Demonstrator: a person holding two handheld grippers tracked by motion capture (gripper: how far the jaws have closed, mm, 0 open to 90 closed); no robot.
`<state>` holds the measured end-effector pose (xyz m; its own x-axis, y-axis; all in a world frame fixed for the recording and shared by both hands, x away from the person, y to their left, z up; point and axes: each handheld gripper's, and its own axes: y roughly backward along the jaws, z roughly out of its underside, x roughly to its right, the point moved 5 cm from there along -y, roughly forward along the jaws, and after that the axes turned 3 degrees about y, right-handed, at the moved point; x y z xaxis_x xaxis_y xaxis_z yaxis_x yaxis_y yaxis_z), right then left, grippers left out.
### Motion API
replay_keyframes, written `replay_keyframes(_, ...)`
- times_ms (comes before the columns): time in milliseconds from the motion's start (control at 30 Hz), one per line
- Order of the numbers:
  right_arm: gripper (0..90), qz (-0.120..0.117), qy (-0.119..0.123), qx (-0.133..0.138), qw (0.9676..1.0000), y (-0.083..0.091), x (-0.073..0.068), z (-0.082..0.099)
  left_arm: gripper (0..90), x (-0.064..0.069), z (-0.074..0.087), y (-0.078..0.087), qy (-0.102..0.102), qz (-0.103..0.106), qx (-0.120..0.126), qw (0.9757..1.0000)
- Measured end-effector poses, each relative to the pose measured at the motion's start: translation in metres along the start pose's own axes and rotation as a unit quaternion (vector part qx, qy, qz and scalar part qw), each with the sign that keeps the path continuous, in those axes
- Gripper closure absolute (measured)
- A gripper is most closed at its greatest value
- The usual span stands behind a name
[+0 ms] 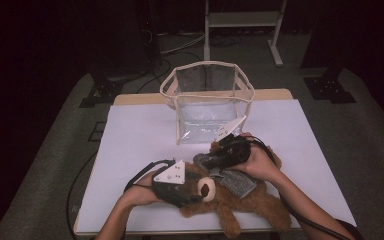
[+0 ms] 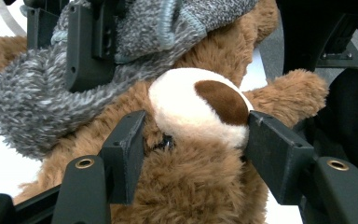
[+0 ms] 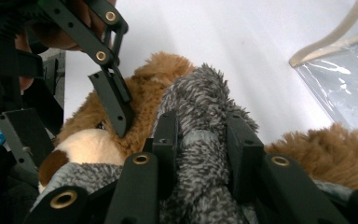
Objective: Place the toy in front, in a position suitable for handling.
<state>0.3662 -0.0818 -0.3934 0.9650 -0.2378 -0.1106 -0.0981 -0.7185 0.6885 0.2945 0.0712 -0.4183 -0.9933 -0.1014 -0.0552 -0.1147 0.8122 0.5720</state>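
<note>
My tabletop [image 1: 140, 130] carries a white sheet, and toward its far edge stands a clear bag [image 1: 207, 102] with cream trim, its mouth open upward. Nearer to me, well apart from nothing but just in front of that bag, lies the brown teddy bear [image 1: 250, 202], sprawled on its back with its pale muzzle [image 1: 208, 189] turned up. A grey knitted garment [image 1: 232, 181] drapes across its chest and up past its head.

My left hand-held gripper [image 2: 193, 140] sits at the bear's head, coming in from the left side of the high view. Its jaws straddle the muzzle, one pad against the fur at each side, so it is grasping the bear's snout and face.

My right hand-held gripper [image 3: 200, 140] lies over the bear's upper body, between the bear and the bag. Its jaws are clenched on a bunched fold of the grey knitted garment, the fabric squeezed up between the two pads, just beside the left hand-held gripper's fingertips.
</note>
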Motion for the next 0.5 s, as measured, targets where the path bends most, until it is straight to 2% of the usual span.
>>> replay_keyframes(67, 68.0, 0.005, -0.003, 0.000, 1.0000, 0.005, 0.002, 0.003, 38.7, -0.001, -0.001, 0.000, 0.000, -0.008, 0.002, 1.0000)
replay_keyframes(167, 67.9, 0.023, -0.009, 0.003, 0.9997, 0.021, 0.003, 0.014, 37.5, -0.006, -0.001, -0.001, 0.013, -0.021, 0.007, 0.9997)
replay_keyframes(300, 67.9, 0.051, -0.033, 0.022, 0.9979, 0.053, 0.005, 0.040, 37.4, -0.012, -0.003, -0.002, 0.027, -0.030, 0.013, 0.9991)
replay_keyframes(433, 68.0, 0.072, -0.044, 0.039, 0.9957, 0.078, -0.003, 0.061, 37.1, -0.015, -0.007, -0.005, 0.033, -0.050, 0.013, 0.9981)
replay_keyframes(500, 68.0, 0.077, -0.043, 0.052, 0.9948, 0.087, -0.011, 0.066, 36.9, -0.017, -0.008, -0.007, 0.045, -0.058, 0.019, 0.9971)
